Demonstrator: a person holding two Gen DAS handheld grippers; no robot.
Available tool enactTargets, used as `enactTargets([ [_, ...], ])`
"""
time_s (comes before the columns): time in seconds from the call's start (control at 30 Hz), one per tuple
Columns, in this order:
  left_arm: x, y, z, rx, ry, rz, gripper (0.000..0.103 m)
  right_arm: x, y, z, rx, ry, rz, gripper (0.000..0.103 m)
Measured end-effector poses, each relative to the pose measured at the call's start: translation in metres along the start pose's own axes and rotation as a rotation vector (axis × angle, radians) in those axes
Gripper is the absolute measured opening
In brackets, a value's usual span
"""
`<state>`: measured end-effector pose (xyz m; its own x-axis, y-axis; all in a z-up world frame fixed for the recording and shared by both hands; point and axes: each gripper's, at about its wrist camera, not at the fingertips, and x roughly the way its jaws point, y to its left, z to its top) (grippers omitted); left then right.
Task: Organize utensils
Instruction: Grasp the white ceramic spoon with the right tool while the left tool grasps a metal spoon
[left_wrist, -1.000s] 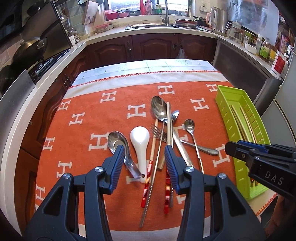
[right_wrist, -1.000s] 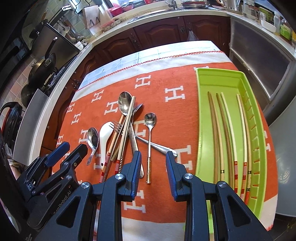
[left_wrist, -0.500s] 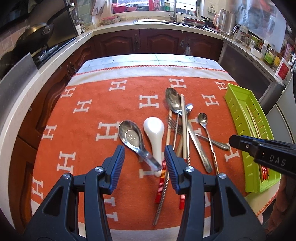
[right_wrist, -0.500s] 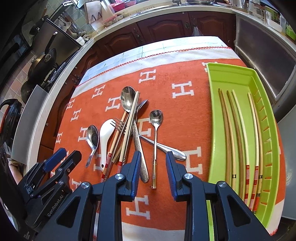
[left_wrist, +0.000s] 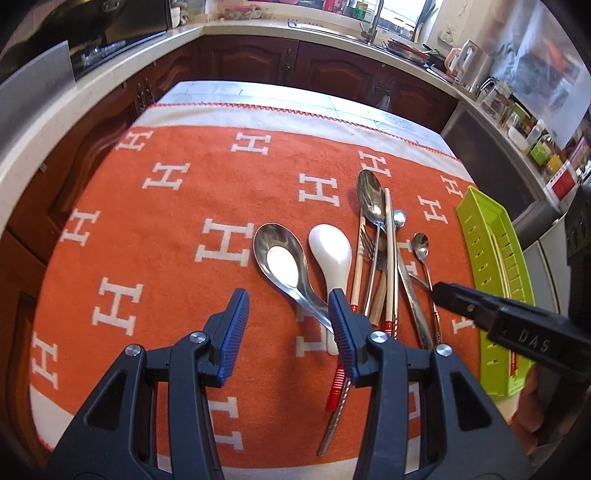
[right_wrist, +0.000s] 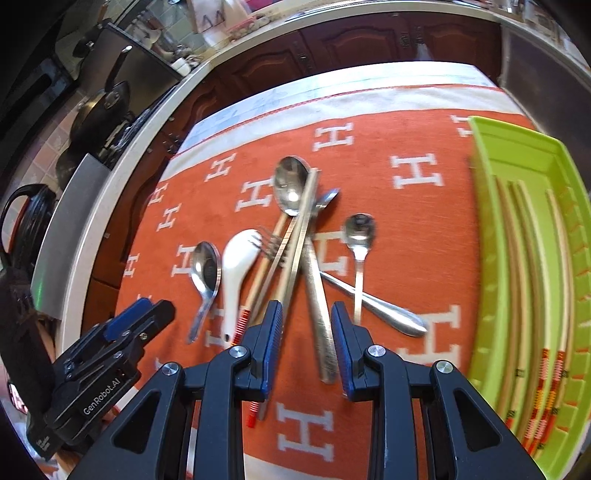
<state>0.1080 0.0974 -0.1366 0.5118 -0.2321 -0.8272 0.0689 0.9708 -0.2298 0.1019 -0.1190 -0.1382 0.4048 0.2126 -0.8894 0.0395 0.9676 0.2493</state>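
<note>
A pile of utensils lies on the orange cloth (left_wrist: 177, 229): a steel soup spoon (left_wrist: 282, 262), a white ceramic spoon (left_wrist: 332, 258), a long steel spoon (right_wrist: 291, 184), a fork (right_wrist: 271, 245), chopsticks (right_wrist: 301, 236), a knife handle (right_wrist: 321, 314) and a small spoon (right_wrist: 358, 236). My left gripper (left_wrist: 288, 325) is open, with the steel soup spoon's handle by its right finger. My right gripper (right_wrist: 306, 339) is open over the knife handle. A green tray (right_wrist: 554, 155) at the right holds several chopsticks (right_wrist: 524, 266).
The cloth covers a table whose far edge (left_wrist: 295, 96) faces dark wood kitchen cabinets. A stove with pans (right_wrist: 99, 122) stands at the left, and a counter with jars (left_wrist: 524, 125) at the right. The cloth's left half is bare.
My left gripper has moved left and nearer the cloth, from the chopsticks to the steel soup spoon. My right gripper has come lower and closer over the pile. Both stay open.
</note>
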Motion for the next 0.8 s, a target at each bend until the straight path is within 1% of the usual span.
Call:
enactTargets([
  [0.13,0.011,0.008,0.003,-0.025,0.030,-0.023,0.041,0.014,0.015,0.004,-0.034,0.019,0.028,0.027],
  [0.3,0.029,0.026,0.008,-0.105,0.072,-0.056,0.041,0.028,0.035,0.009,-0.073,0.022,0.060,0.027],
  [0.4,0.042,0.035,0.012,-0.152,0.096,-0.075,0.041,0.044,0.046,0.016,-0.072,0.046,0.091,0.027],
  [0.47,0.049,0.039,0.014,-0.169,0.102,-0.074,0.041,0.055,0.049,0.020,-0.063,0.061,0.108,0.027],
  [0.57,0.057,0.042,0.018,-0.175,0.080,-0.072,0.041,0.073,0.049,0.026,-0.033,0.091,0.133,0.027],
  [0.8,0.068,0.037,0.025,-0.131,0.035,-0.065,0.042,0.097,0.050,0.040,0.018,0.103,0.195,0.027],
])
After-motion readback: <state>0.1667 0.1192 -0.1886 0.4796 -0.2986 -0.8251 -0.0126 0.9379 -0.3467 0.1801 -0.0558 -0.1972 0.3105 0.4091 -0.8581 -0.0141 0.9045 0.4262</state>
